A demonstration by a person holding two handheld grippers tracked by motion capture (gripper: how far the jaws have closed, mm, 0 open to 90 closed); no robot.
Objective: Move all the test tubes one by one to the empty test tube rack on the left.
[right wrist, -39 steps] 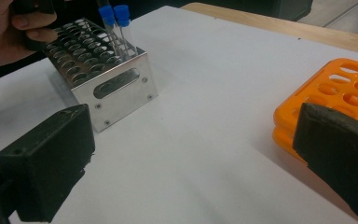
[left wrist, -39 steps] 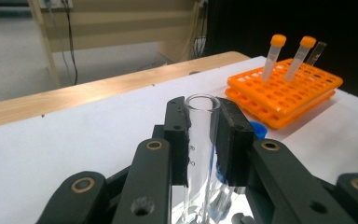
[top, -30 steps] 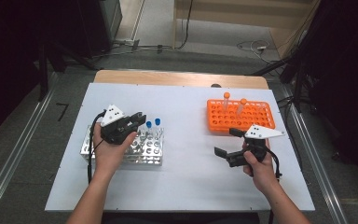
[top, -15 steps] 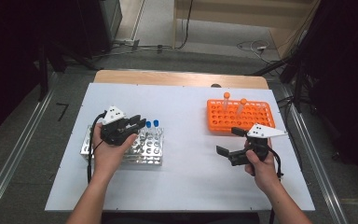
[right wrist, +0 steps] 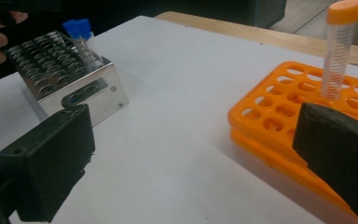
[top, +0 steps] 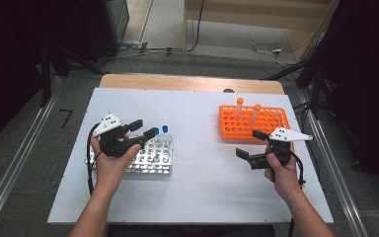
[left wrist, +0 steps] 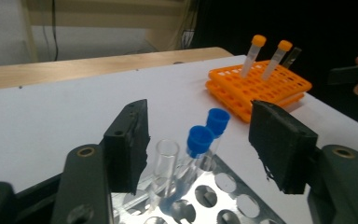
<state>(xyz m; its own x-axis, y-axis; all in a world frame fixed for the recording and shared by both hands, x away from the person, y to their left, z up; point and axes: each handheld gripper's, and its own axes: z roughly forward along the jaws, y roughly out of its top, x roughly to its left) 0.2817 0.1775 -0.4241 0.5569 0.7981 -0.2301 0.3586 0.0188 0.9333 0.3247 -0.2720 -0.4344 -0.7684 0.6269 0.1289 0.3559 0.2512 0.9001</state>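
White tabletop (top: pixel 202 123), wooden far edge (top: pixel 187 82), grey floor (top: pixel 39 143), dark surroundings.

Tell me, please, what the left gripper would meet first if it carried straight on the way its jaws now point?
Probably the blue-capped tubes standing in the metal rack. The left gripper has just been opening, and the tubes and a clear uncapped tube stand between its jaws, apparently untouched. Depth is hard to judge.

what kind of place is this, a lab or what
Probably a lab-style bench set up for recording, not a working lab: a white table holds a metal rack with blue-capped tubes and an orange rack with orange-capped tubes, with cables on the floor behind.
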